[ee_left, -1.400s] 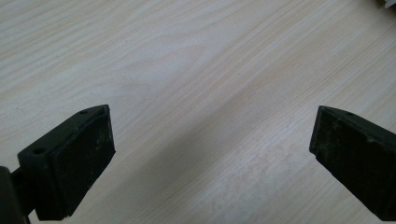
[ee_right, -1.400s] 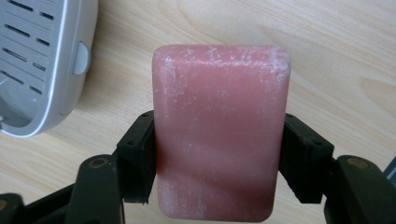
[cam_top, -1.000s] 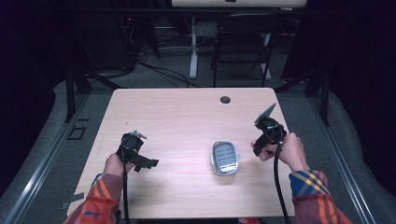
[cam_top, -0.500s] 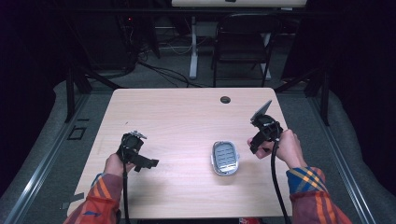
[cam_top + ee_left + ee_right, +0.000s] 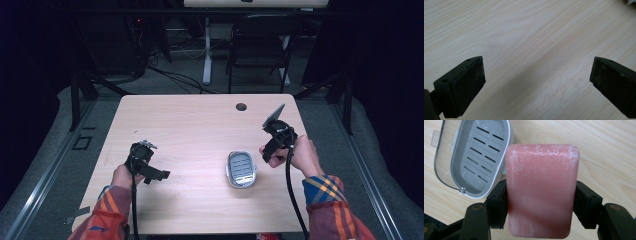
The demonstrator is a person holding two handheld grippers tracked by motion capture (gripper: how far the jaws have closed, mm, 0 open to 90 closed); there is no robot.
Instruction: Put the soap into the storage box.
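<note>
- pale wooden bench (image 5: 200, 130), grain plain under the left tongs in the left gripper view, a small dark round hole (image 5: 241, 106) near its far edge.
- behind the bench, a dark folding chair (image 5: 260, 45) and loose cables on a grey floor (image 5: 60, 150).
- plaid sleeves (image 5: 330, 200) coming in from the bottom of the high view, one forearm at each side.
- right hand (image 5: 302, 156) near the bench's right edge, gripping the right tongs (image 5: 267, 150), grey plate tilted up on top.
- left hand (image 5: 121, 175) low on the bench's left part, well apart from the dish, with the left tongs (image 5: 150, 172) pointing right.
- left tongs spread wide, both black pads (image 5: 466, 85) apart over bare wood, nothing between.
- grey oval soap dish (image 5: 241, 168) with slotted insert and a hinged clear lid lying open, on the bench just left of the right tongs.
- pink soap bar (image 5: 541, 190), white-dusted, clamped by its two long sides between the right tongs' pads, held above the bench beside the dish (image 5: 474, 157), not inside.
</note>
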